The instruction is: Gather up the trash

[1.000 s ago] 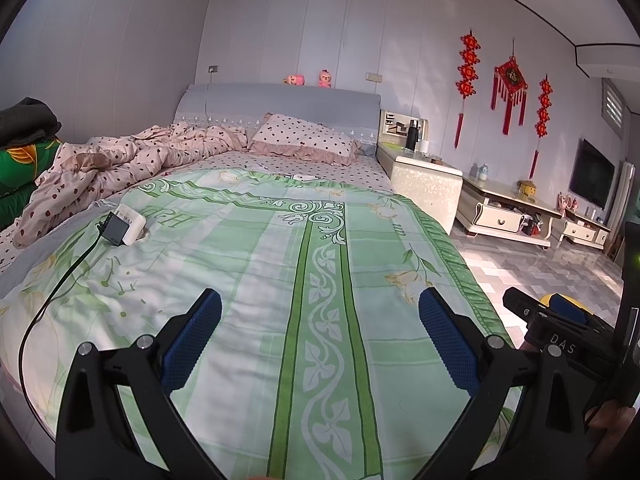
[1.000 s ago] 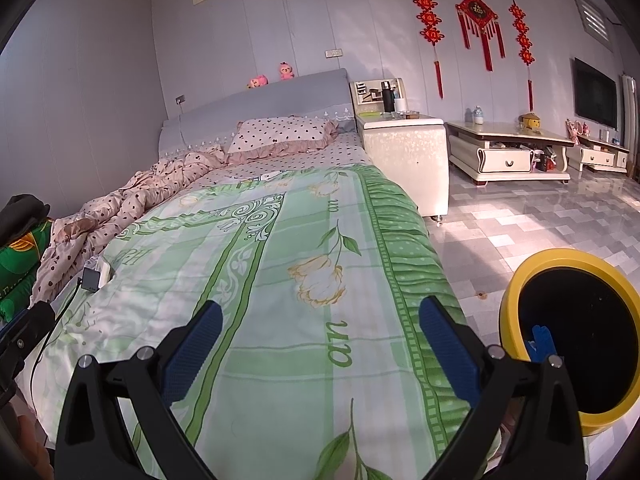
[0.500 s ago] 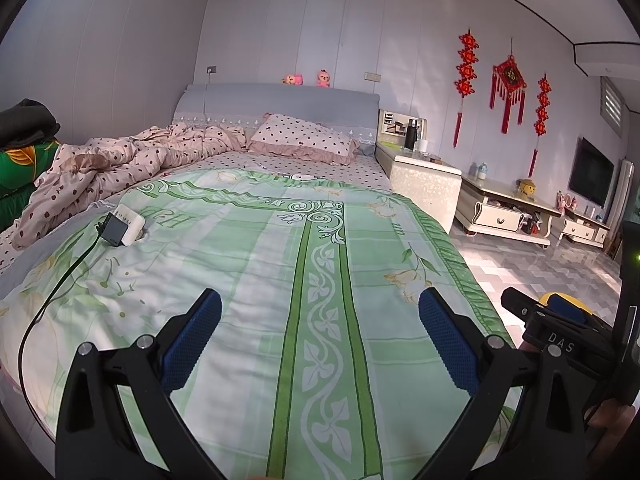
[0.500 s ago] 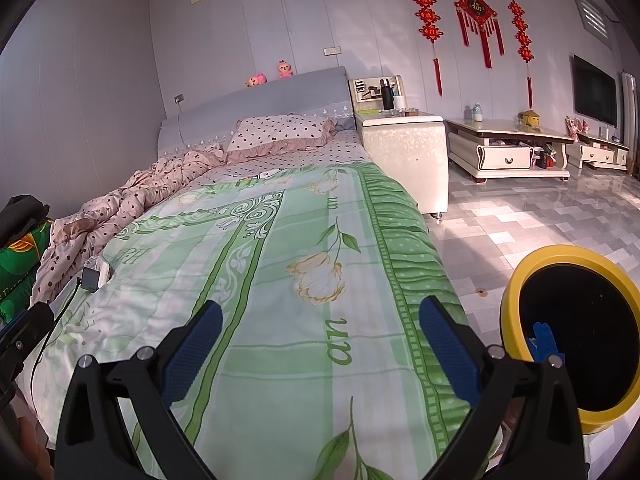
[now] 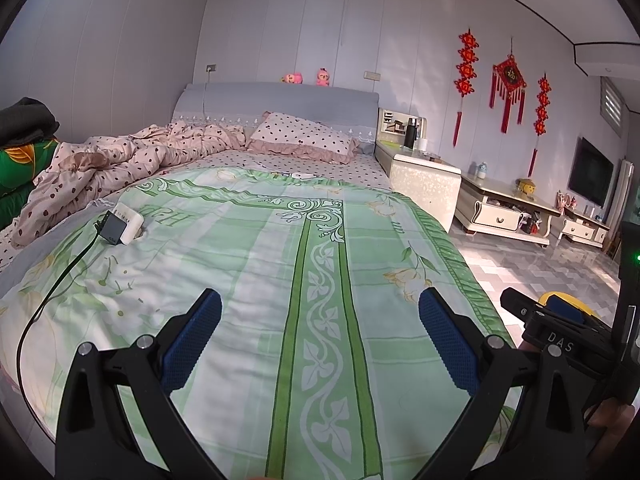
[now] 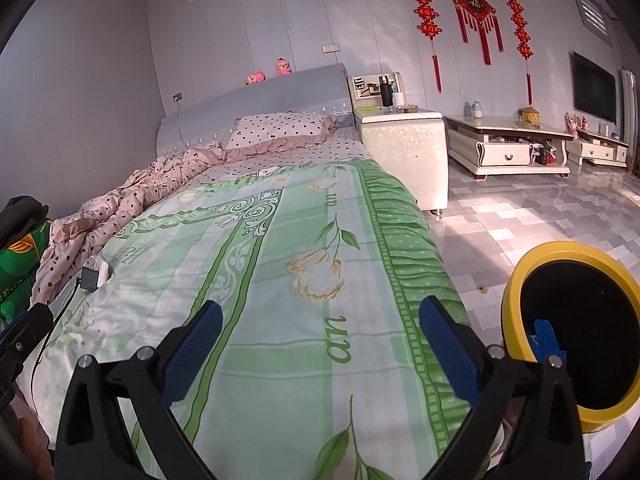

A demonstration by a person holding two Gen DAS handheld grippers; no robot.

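A yellow trash bin [image 6: 520, 280] with a black liner stands on the floor to the right of the bed, and a blue item [image 6: 546, 338] lies inside it. My right gripper [image 6: 318, 340] hovers open over the foot of the green floral bedspread [image 6: 280, 280], nothing between its fingers. My left gripper [image 5: 320, 336] is open too, above the same bedspread [image 5: 280, 264], empty. The bin's yellow rim [image 5: 560, 298] peeks out behind the right gripper's body at the right edge of the left wrist view. I see no loose trash on the bedspread.
A white power strip with a black adapter [image 5: 122, 226] and cable lies on the bed's left side. A crumpled pink dotted quilt [image 5: 132, 160] and pillow [image 5: 304, 140] sit near the headboard. A white nightstand [image 6: 404, 152] and low cabinets [image 6: 508, 148] line the right wall; tiled floor [image 6: 520, 220] lies between.
Both views have shifted only slightly; the grippers stay open and empty over the foot of the bed.
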